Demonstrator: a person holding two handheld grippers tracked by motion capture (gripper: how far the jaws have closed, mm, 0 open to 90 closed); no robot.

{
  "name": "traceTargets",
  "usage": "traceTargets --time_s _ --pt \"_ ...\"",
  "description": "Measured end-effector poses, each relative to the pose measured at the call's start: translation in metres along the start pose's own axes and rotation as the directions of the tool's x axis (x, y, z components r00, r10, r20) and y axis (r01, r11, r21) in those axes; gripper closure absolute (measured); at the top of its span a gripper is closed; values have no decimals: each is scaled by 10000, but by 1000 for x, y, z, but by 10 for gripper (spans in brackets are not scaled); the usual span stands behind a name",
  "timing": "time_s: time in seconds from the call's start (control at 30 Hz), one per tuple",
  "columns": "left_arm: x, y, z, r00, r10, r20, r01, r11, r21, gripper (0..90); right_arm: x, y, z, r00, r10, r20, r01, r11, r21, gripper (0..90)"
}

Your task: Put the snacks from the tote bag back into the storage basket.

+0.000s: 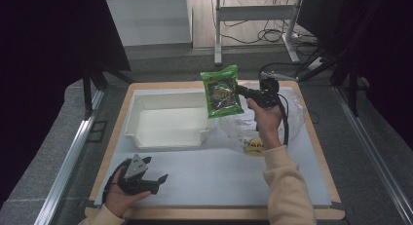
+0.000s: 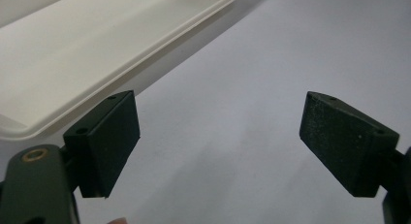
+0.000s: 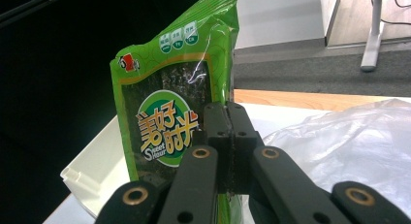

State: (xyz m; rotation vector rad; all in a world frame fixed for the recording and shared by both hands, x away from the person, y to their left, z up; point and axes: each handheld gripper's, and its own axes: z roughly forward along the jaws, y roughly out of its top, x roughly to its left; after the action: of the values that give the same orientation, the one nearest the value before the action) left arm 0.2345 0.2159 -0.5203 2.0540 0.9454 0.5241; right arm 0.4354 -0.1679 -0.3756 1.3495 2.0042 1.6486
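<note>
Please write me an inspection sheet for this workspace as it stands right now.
Surface: white mat on a wood-edged table, mostly bare at the front.
Job's things: green foil snack packet held in the air beside the shallow white plastic tray, which holds nothing.
Clutter: crumpled clear plastic bag with a yellow printed item at its near edge.
Grippers: right gripper shut on the packet's edge; left gripper open, fingers apart over the mat, nothing between them.
Cables: black cable trails from the right gripper; more on the floor beyond.
Surroundings: dark curtains, metal desk legs behind.
</note>
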Motion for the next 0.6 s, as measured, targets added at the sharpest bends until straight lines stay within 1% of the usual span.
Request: traceTargets --time_s 0.3,0.47,0.6 --pt "0 0 1 10000 15 6 -15 10000 43 146 5 -2 7 9997 79 -230 -78 10000 23 900" --pt "0 0 0 10000 -5 -9 5 10000 4 145 12 -3 16 9992 9 -393 -5 9999 109 900" --pt "1 0 0 10000 55 -19 -55 10000 39 146 18 -5 23 9987 -50 -511 60 9998 195 900"
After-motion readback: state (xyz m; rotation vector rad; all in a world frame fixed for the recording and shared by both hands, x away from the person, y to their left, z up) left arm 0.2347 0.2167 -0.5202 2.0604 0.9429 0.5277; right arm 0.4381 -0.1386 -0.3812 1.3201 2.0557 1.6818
